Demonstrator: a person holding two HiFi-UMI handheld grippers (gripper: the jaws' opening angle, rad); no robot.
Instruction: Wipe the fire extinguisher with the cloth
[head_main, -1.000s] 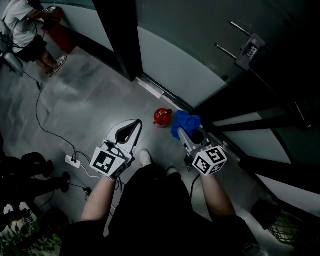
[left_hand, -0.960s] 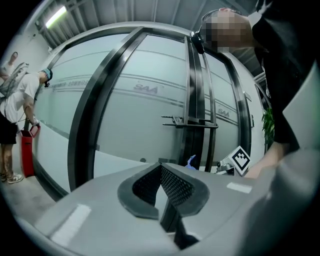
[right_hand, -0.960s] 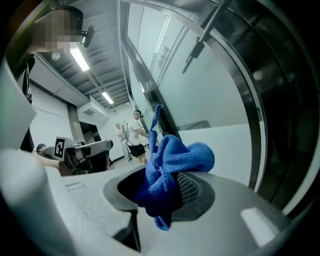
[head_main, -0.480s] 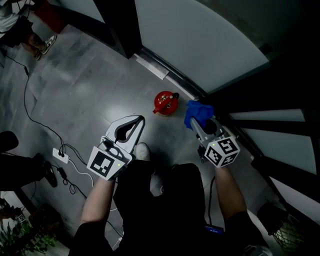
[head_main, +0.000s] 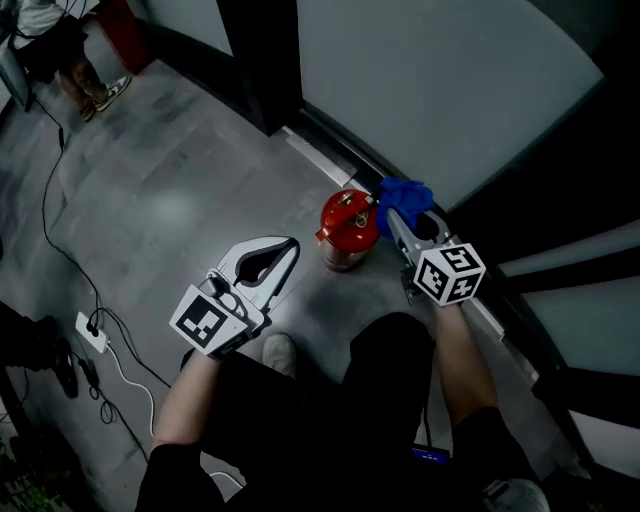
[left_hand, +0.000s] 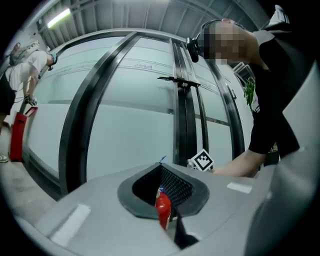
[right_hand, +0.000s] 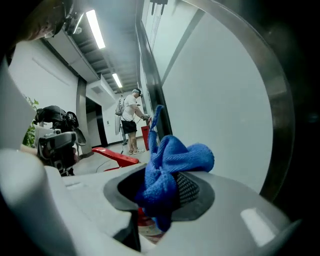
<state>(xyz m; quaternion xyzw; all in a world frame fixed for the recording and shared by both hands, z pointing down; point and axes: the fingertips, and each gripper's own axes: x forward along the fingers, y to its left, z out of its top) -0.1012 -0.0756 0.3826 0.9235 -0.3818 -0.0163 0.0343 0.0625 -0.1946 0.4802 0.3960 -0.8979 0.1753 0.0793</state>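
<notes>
No text, brand or number can be read. The left cube (head_main: 208, 322) and right cube (head_main: 449, 274), behind the jaws, carry only black-and-white square patterns, no letters. The extinguisher (head_main: 348, 232), just ahead of the right jaws, has what may be a pale label low down, too blurred to read.

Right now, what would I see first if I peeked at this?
The bright red fire extinguisher stands on the grey floor, near the middle of the head view. Right beside it, the right hand-held gripper pinches a bright blue cloth.
</notes>
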